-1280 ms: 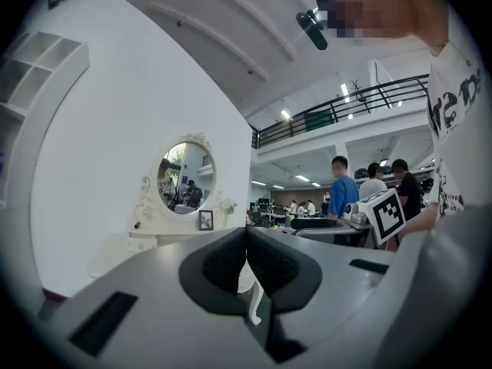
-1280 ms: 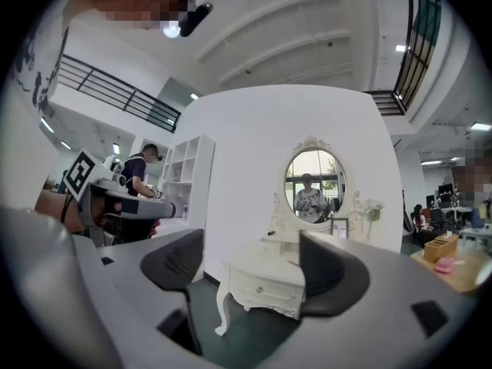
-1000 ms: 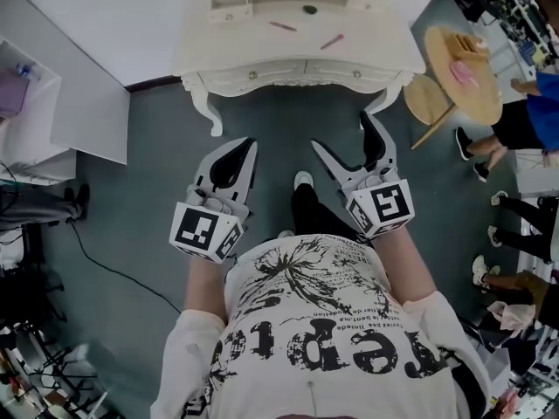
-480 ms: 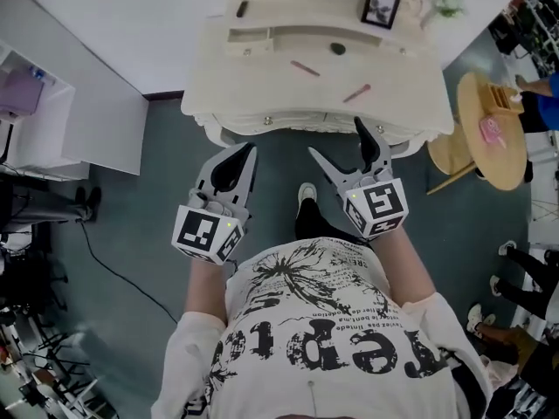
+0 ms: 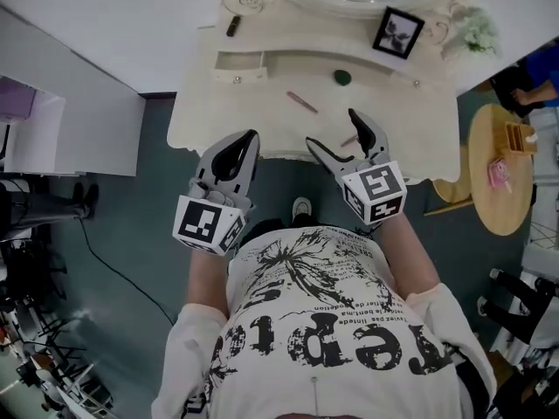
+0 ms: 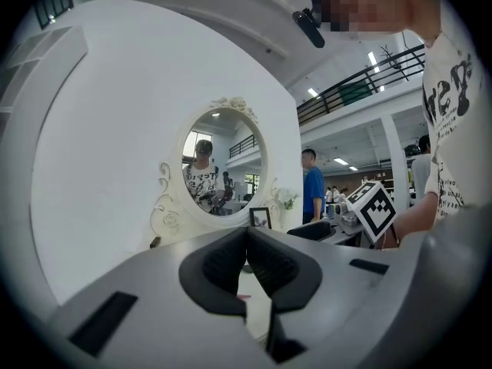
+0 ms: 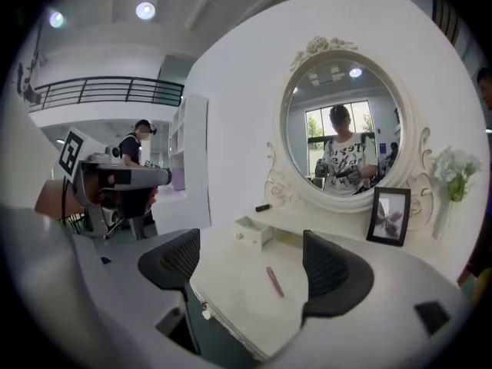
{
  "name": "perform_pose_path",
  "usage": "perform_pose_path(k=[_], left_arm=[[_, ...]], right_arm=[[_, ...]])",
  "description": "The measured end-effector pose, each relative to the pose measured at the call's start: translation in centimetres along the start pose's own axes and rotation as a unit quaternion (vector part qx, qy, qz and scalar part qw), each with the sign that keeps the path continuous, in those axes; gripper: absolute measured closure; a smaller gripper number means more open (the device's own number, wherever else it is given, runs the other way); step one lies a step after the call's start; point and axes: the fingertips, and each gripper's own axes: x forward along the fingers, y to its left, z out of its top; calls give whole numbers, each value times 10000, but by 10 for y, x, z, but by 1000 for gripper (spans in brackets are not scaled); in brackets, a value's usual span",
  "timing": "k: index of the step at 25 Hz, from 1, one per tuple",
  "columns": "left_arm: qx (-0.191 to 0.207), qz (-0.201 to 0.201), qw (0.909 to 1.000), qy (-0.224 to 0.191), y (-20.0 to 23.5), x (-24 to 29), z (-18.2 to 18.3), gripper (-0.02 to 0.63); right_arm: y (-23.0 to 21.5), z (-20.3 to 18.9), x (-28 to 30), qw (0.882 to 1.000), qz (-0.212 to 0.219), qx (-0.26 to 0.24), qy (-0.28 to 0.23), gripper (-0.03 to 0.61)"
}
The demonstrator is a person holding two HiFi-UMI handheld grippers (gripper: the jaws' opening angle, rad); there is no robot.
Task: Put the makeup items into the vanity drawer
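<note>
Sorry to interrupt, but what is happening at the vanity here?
A person stands at the white vanity with a gripper in each hand. The left gripper is shut and empty. The right gripper is open over the tabletop's front edge, holding nothing. Two pink sticks and a green round item lie on top, and the small drawer stands open. Nothing is picked up yet.

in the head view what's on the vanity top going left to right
small drawer → pink makeup stick → green round item → framed picture → white flowers
</note>
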Motion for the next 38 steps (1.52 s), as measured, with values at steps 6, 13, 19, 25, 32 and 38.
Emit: perform_pose_path(k=[6, 13, 19, 25, 32, 38], left_arm=[[-171, 22, 9997, 151, 33, 41, -17, 600], [-276, -347, 9986, 271, 77, 89, -39, 600], [-274, -738, 9959, 444, 117, 130, -64, 600], [-332, -1041, 9921, 612, 136, 155, -87, 600], [-411, -1110, 9924, 325, 156, 170, -79, 600], [-395, -1123, 9923, 333, 169, 177, -79, 600]], right_arm=[[-28, -31, 55, 9964, 103, 5, 840, 156], [-45, -85, 120, 9761, 271, 95, 2153, 166], [-59, -132, 170, 9450, 348, 168, 3249, 189], [-68, -165, 199, 9152, 387, 188, 4006, 246], [-76, -180, 218, 8981, 219, 254, 4384, 370], [-77, -182, 221, 8905, 347, 192, 4533, 515]])
